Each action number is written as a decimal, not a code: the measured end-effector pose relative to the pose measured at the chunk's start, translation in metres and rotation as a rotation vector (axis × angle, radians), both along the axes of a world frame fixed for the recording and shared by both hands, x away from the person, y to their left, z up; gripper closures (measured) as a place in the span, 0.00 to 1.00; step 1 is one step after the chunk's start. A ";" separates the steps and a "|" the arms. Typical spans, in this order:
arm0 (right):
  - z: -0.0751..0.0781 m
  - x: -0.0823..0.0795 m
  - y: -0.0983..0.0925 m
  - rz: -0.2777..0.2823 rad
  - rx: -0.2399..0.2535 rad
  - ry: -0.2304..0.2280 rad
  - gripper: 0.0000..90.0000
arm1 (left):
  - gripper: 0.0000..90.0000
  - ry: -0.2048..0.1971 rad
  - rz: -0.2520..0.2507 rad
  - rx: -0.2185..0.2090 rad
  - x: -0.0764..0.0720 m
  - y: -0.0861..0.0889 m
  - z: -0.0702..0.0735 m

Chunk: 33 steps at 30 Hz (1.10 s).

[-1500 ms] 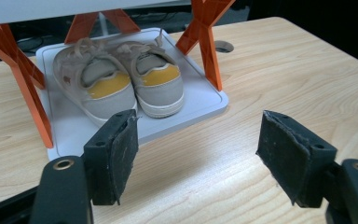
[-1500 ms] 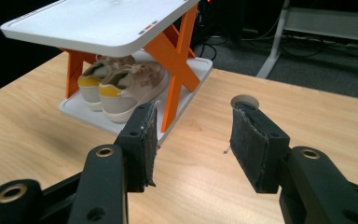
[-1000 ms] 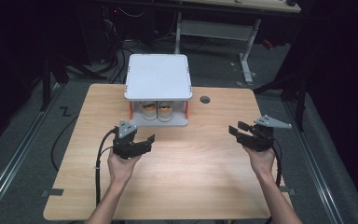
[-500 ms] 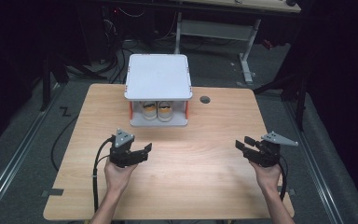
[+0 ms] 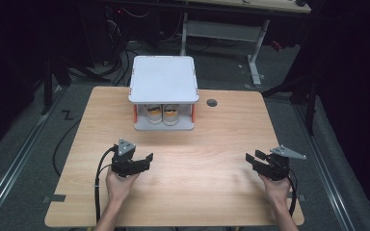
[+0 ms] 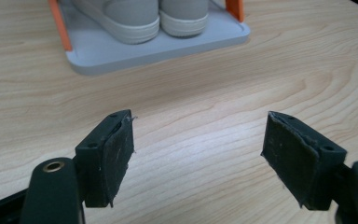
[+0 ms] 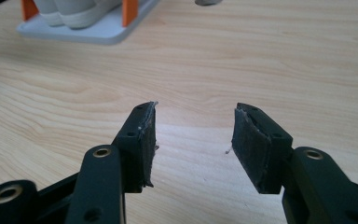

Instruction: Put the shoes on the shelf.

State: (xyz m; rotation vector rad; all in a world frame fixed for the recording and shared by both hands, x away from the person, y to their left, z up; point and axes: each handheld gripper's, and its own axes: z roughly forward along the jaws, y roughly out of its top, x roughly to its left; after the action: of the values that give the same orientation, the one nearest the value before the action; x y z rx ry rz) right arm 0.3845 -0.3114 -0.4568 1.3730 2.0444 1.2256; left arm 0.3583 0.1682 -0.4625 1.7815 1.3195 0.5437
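**Both grippers lowered, jaws empty**

Since the earlier frame both hands have drawn back toward the table's [image 5: 207,192] near edge. Left gripper [image 5: 147,160] – jaws open, nothing between. Right gripper [image 5: 252,158] – likewise open, empty. Shoe rack [image 5: 163,79] stands at the far edge, a pair of white sneakers [image 5: 162,114] on its lower shelf, well apart from both grippers.

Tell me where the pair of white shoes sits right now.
In the high view, the pair of white shoes sits on the lower tier of the grey two-tier rack with orange posts, at the far middle of the wooden table, left of the round grey grommet.
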 end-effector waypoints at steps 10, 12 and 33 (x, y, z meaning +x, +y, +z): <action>-0.016 0.002 -0.003 -0.022 -0.028 0.040 0.54 | 0.28 0.051 0.043 0.035 0.005 0.008 -0.017; -0.019 0.004 -0.002 -0.021 -0.042 0.048 0.54 | 0.28 0.054 0.053 0.038 0.006 0.009 -0.019; -0.042 0.020 -0.004 -0.117 -0.131 0.073 0.54 | 0.29 0.094 0.157 0.139 0.023 0.013 -0.040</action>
State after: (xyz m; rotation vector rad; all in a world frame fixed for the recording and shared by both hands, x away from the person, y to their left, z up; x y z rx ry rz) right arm 0.4046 -0.3155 -0.4993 1.4719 2.0222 0.9883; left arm 0.3815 0.1816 -0.5022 1.8442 1.5280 0.6583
